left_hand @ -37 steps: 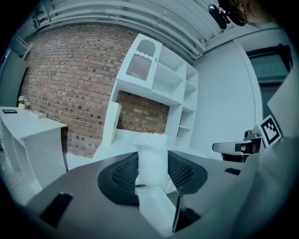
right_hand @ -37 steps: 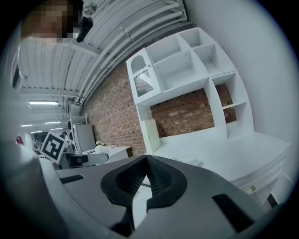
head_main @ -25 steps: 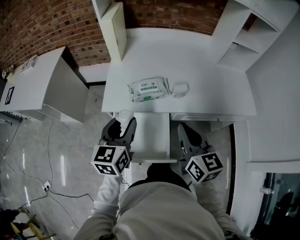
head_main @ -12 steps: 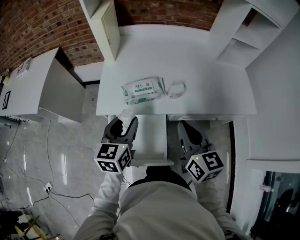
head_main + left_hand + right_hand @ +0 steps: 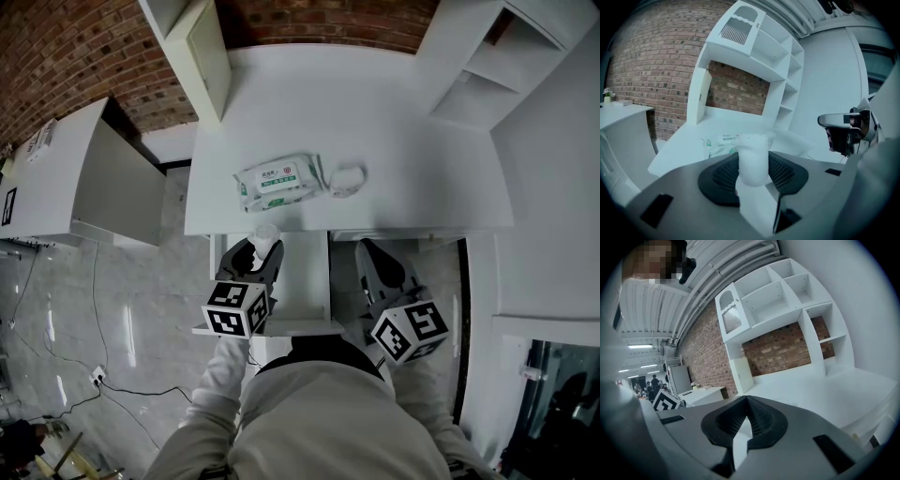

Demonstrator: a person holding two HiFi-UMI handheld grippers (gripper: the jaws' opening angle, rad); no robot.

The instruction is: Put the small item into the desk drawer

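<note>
Gripping a white, perhaps plastic bottle [image 5: 753, 161]: left gripper [image 5: 256, 257] jaws; right gripper [image 5: 746, 401] jaws closed.

A: where's the wipes pack [image 5: 278, 181]?
B: on the surface [image 5: 422, 131], small bundle [image 5: 347, 178] just right of it. The drawer [image 5: 307, 277] sticks out in front, small item [image 5: 266, 232] over its left edge.

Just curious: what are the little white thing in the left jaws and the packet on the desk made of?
The little white thing: probably frosted plastic, matte, faintly translucent; blurred. The packet: soft plastic film, slightly glossy, wrinkled with a printed label.
</note>
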